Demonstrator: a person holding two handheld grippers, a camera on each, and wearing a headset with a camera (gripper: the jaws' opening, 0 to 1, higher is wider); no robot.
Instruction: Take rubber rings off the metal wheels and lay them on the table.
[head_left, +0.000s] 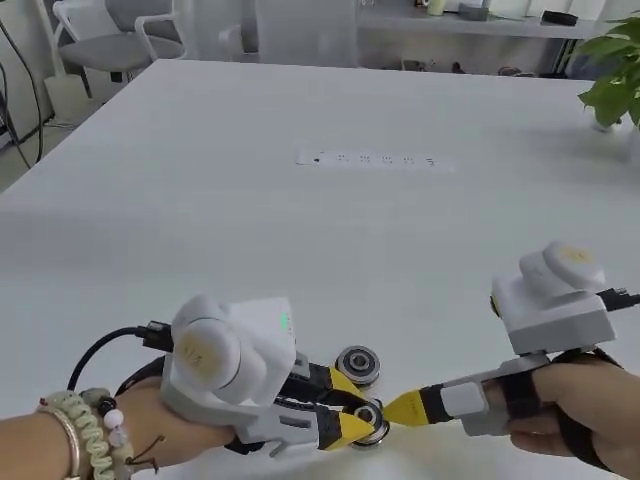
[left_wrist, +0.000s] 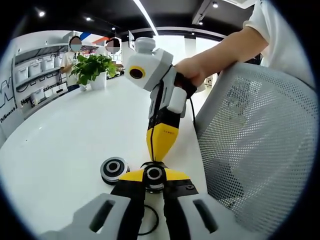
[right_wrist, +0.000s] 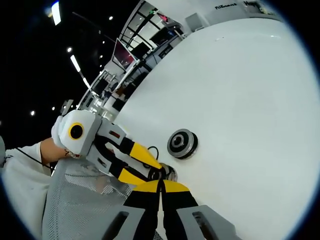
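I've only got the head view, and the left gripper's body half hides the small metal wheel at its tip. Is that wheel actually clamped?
Observer: Yes. In the left gripper view the left tongs are shut on the small silver metal wheel, one yellow tip on each side.
Operator: Are the right tongs open?
Observer: No. The right gripper view shows the right tongs with yellow tips pressed together at that wheel's edge.
Operator: Anything under the left gripper?
Observer: A thin black loop lies on the white table beneath it; I cannot tell whether it is a rubber ring.
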